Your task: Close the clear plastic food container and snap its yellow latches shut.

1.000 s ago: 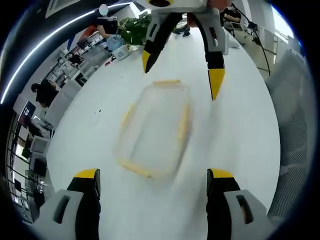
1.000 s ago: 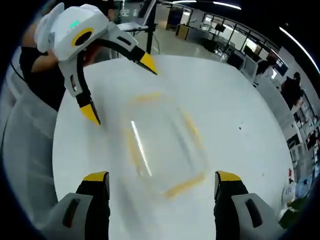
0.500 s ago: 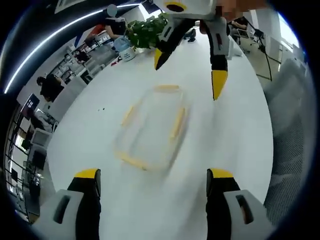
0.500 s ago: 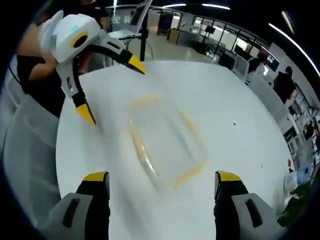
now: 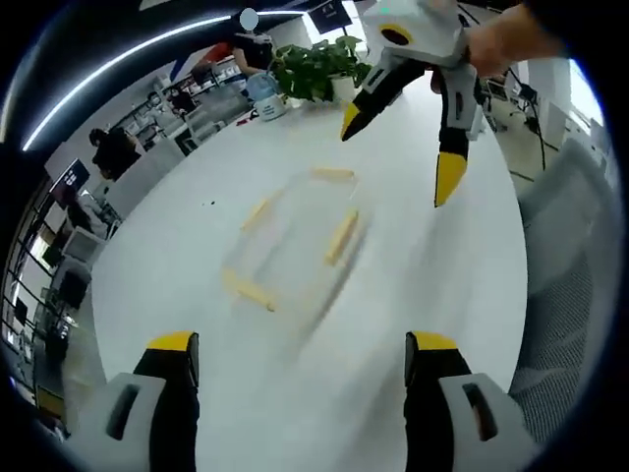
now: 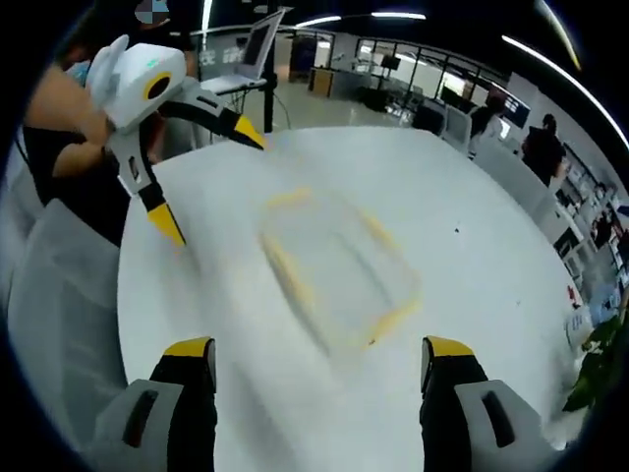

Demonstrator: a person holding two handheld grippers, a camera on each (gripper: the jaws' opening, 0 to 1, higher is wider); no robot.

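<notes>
**Both hand-held grippers drawn back from the container**

Compared with a second ago, both cameras have pulled away: the clear rectangular plastic food container with yellow latches (image 5: 295, 246) now sits smaller and farther up the left gripper view, and the other hand-held gripper has slid toward the upper right of that view.

In the left gripper view, the left hand-held gripper (image 5: 300, 359) has its two black, yellow-tipped jaws spread wide apart, with nothing between them. The container lies ahead of them on the round white surface (image 5: 197, 295), well apart from the jaw tips. Four yellow latches show along its edges. Motion blur smears the container, so whether its lid is fully seated or any latch is snapped down cannot be told. Beyond it, the right hand-held gripper (image 5: 398, 152), white-bodied with yellow-tipped jaws, hangs above the surface with its jaws apart, holding nothing; a person's hand (image 5: 501, 39) grips it. A green potted plant (image 5: 319, 69) stands at the far edge of the surface.

In the right gripper view, the right hand-held gripper (image 6: 314, 359) is likewise wide open and empty, and the container (image 6: 339, 270) lies ahead on the surface (image 6: 472, 256), again blurred. The left hand-held gripper (image 6: 206, 177) hovers just beyond the container's far left corner, jaws parted, clear of it.
</notes>
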